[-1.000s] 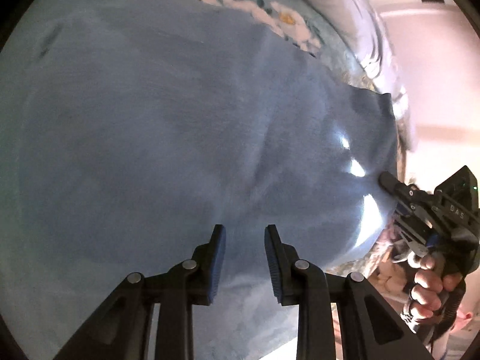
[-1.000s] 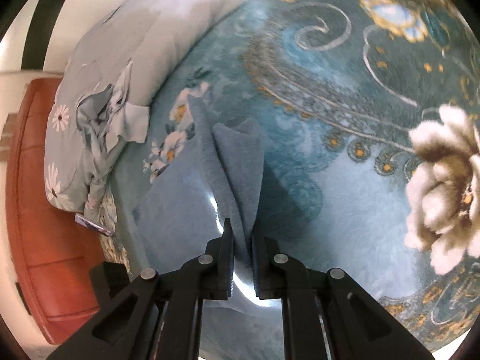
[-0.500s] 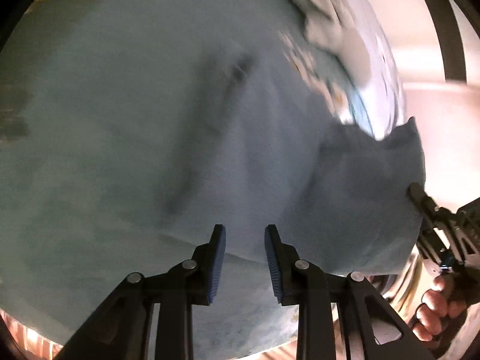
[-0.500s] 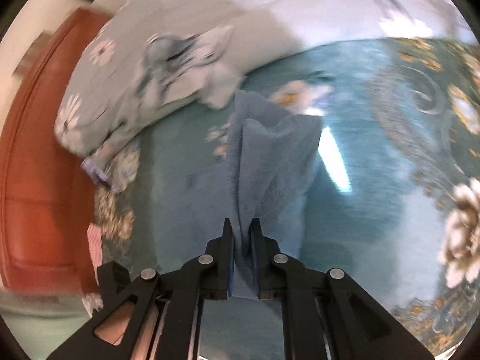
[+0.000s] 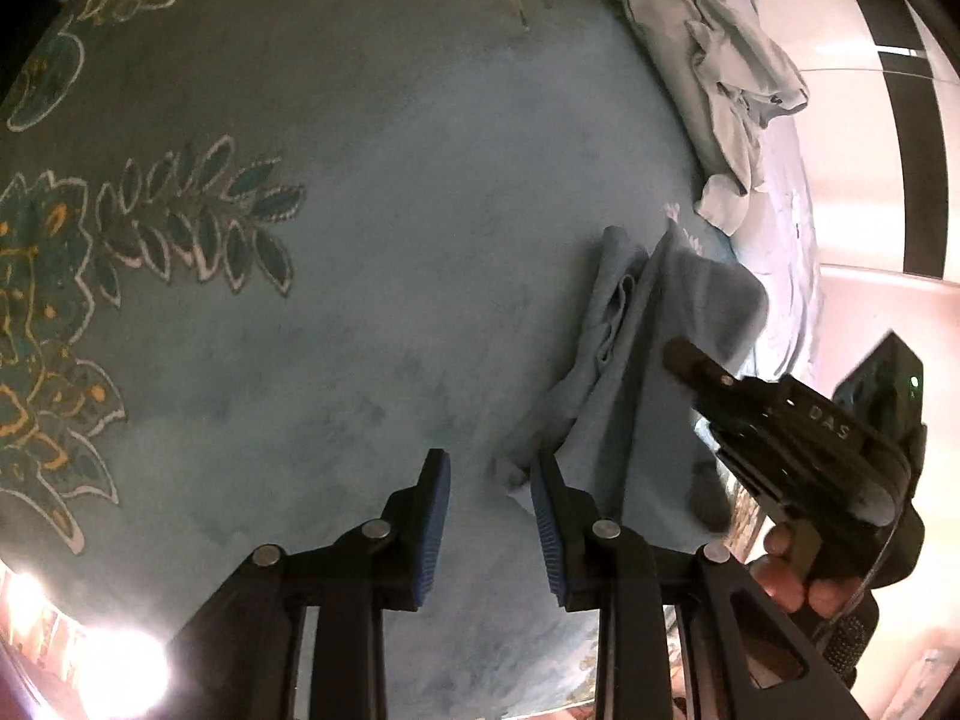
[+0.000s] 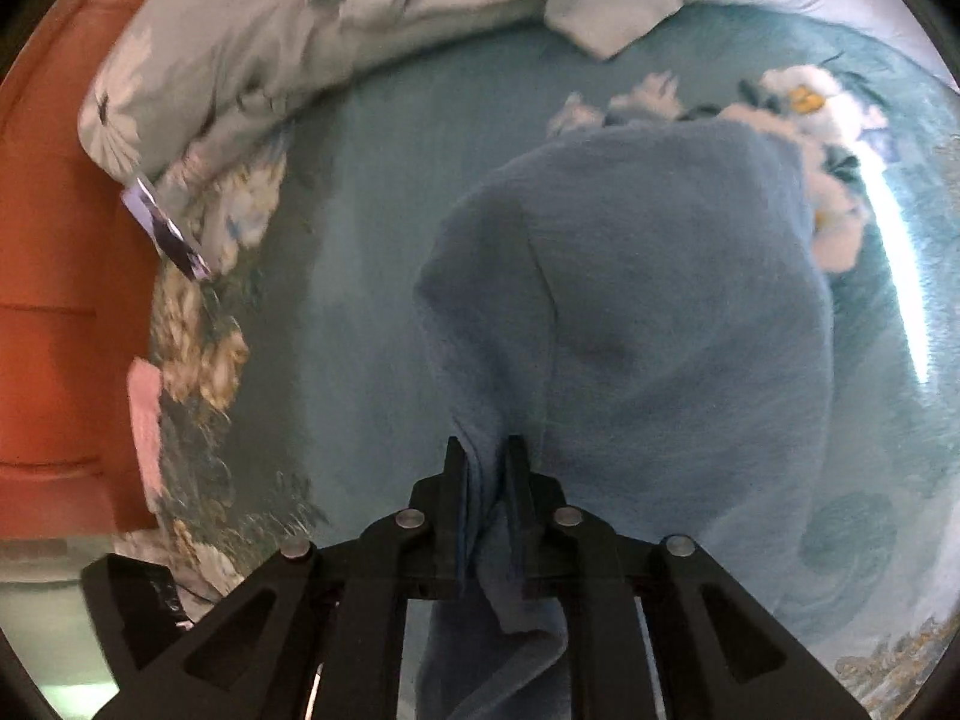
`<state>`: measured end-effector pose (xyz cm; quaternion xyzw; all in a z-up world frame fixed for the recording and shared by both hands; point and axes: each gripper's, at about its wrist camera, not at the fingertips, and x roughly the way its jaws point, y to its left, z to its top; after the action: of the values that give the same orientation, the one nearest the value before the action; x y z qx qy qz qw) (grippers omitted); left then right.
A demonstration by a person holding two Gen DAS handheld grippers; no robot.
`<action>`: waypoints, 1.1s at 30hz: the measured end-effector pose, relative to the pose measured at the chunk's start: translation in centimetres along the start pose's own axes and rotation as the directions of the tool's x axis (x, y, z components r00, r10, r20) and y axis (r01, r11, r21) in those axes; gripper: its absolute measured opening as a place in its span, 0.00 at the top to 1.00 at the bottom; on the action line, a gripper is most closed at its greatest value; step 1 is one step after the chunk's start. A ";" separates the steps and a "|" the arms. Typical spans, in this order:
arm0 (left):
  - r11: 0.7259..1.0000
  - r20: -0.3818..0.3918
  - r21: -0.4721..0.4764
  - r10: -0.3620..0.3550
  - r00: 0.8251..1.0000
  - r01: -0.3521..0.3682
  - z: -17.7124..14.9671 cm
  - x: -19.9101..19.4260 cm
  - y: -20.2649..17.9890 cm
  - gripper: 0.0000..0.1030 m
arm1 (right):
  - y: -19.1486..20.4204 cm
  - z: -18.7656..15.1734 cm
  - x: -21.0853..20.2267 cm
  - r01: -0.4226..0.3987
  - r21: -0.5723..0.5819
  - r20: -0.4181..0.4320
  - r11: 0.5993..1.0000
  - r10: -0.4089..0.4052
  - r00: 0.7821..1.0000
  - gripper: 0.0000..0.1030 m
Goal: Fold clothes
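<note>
Blue garment [image 6: 660, 312] draped on the bedspread [image 6: 372, 276], soft, limp (likely light). Right gripper [image 6: 483, 468] pinches its bunched edge, jaws opening. Left gripper [image 5: 489, 480] narrow, empty; take corners.

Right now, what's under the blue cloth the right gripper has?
The teal floral bedspread lies under the blue cloth. The right gripper, jaws opening, has a fold between them. Whatever lies beneath the draped part is covered.
</note>
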<state>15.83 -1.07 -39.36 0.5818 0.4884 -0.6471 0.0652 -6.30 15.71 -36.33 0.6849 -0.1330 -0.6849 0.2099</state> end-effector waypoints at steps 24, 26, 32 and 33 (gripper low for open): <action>0.932 -0.058 0.360 0.058 0.997 -0.033 -1.8 2.8 -9.3 0.54 | -13.1 -4.6 -5.0 -0.074 0.329 0.076 0.941 0.052 0.996 0.70; 0.915 -0.072 0.402 0.063 0.995 -0.029 -1.8 3.5 -10.3 0.54 | -13.6 -5.1 -4.9 -0.084 0.346 0.078 0.934 0.061 0.995 0.70; 0.938 -0.170 0.344 0.022 0.985 0.039 -1.4 6.5 -9.2 0.62 | -14.8 -6.0 -5.0 -0.106 0.377 0.077 0.920 0.082 0.994 0.70; 0.947 -0.171 0.313 -0.010 0.985 0.064 -1.1 6.3 -8.6 0.65 | -15.0 -6.1 -5.1 -0.107 0.378 0.080 0.919 0.083 0.993 0.70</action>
<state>8.98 7.17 -39.52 0.6278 0.3925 -0.6671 -0.0827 -1.93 31.90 -39.08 0.6837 -0.3034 -0.6559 0.1013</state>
